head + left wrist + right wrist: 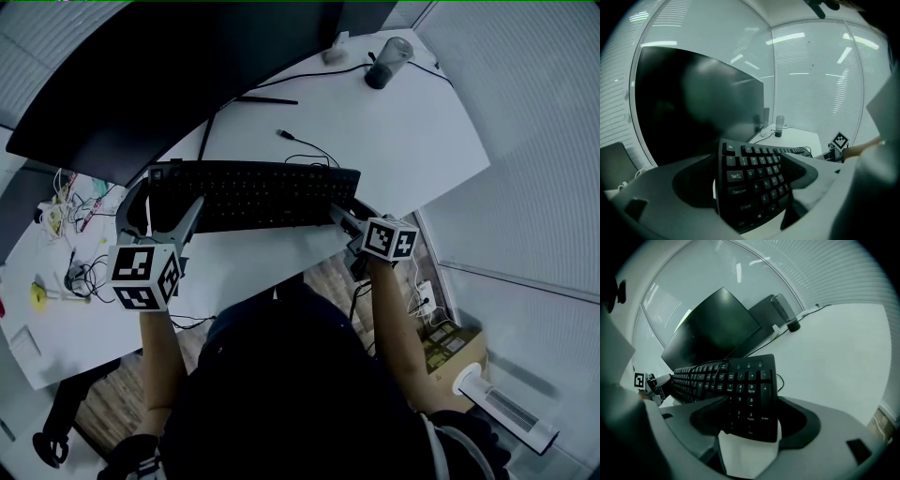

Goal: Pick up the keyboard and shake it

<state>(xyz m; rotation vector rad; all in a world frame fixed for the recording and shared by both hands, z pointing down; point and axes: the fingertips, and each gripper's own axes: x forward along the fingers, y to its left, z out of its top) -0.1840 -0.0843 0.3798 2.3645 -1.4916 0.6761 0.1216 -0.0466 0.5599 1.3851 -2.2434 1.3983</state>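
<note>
Keyboard (253, 192) stretches between the 2 grippers, over the front edge of the white desk (422, 131) and in front of the dark monitor (141, 84). The left gripper (173, 204) has its jaws closed on the Esc and Tab end. The right gripper (345, 214) clamps the number-pad end. Whether the keyboard touches the desk cannot be told.
</note>
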